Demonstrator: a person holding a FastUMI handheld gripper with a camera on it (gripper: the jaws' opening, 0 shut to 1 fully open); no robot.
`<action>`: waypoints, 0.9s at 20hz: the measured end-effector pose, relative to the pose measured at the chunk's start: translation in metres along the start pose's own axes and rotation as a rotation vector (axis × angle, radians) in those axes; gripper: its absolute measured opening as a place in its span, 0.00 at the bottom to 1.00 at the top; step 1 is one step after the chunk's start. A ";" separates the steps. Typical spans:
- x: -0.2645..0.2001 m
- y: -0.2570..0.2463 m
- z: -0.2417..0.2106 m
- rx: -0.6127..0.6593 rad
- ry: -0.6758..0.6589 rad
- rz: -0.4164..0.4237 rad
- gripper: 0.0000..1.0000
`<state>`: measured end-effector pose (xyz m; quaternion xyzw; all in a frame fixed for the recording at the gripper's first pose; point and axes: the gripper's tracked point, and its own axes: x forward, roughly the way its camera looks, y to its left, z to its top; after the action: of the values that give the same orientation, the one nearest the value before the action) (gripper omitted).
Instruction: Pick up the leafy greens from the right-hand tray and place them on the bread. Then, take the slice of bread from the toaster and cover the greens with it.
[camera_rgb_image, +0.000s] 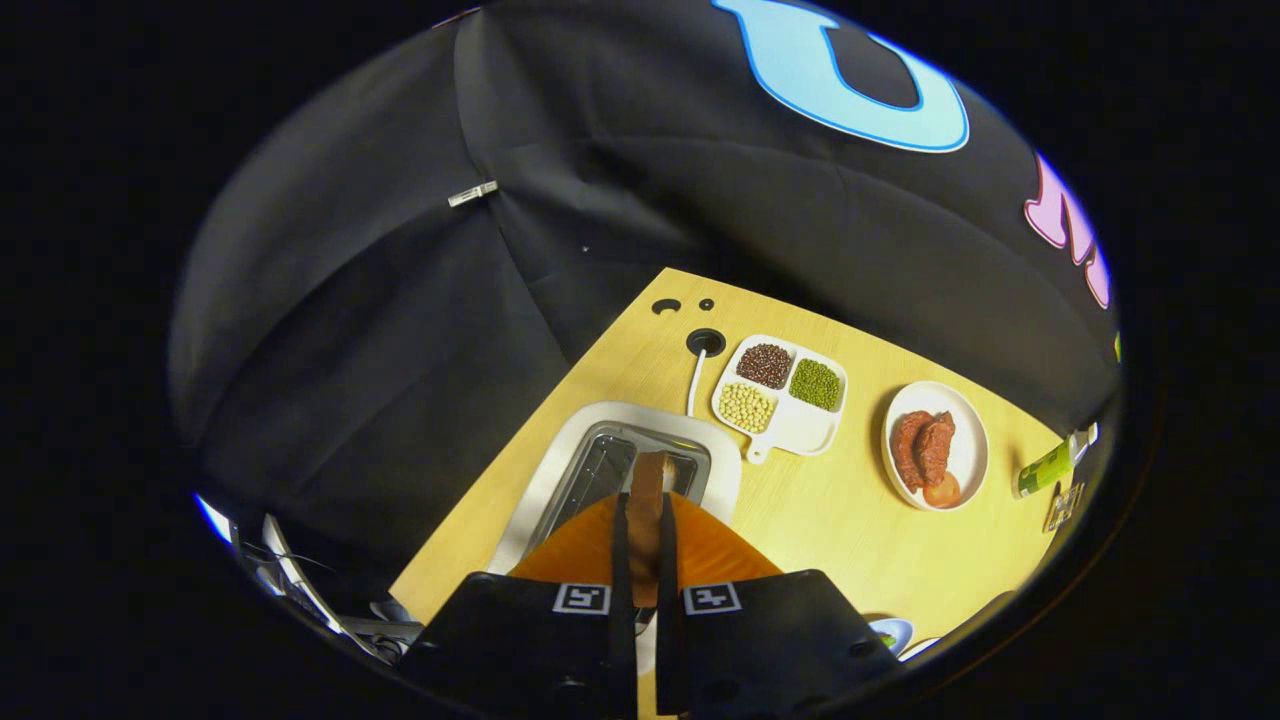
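The tongs (645, 535) are pinching the brown slice of bread (647, 490) edge-on between their two black fingers (620, 560), which stand pressed close with only the slice's thickness between them. The slice stands upright above the slot of the silver, rounded-rectangle toaster (560, 470) just ahead of the fingers; whether its lower edge is clear of the slot I cannot tell. Judging by this, the second step is in hand: taking the bread from the toaster to cover the greens. The next move calls for lifting the slice straight up until free, then carrying it over and turning it flat. The tongs point steeply down at the pale wooden counter (830, 520), held high above it and tilted. Beyond the toaster sits a white divided tray (800, 428) with dark red, green and pale beans, and beside it a round white plate (968, 450) of reddish-brown meat pieces. A green packet (1045, 468) lies further along.
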<state>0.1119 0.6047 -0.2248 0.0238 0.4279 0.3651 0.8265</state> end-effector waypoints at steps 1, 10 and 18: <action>-0.005 0.001 0.005 0.014 -0.014 0.013 0.12; -0.088 -0.018 0.042 0.070 -0.177 0.092 0.12; -0.176 -0.093 0.014 0.090 -0.269 0.075 0.12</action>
<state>0.1120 0.4301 -0.1268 0.1256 0.3281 0.3696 0.8602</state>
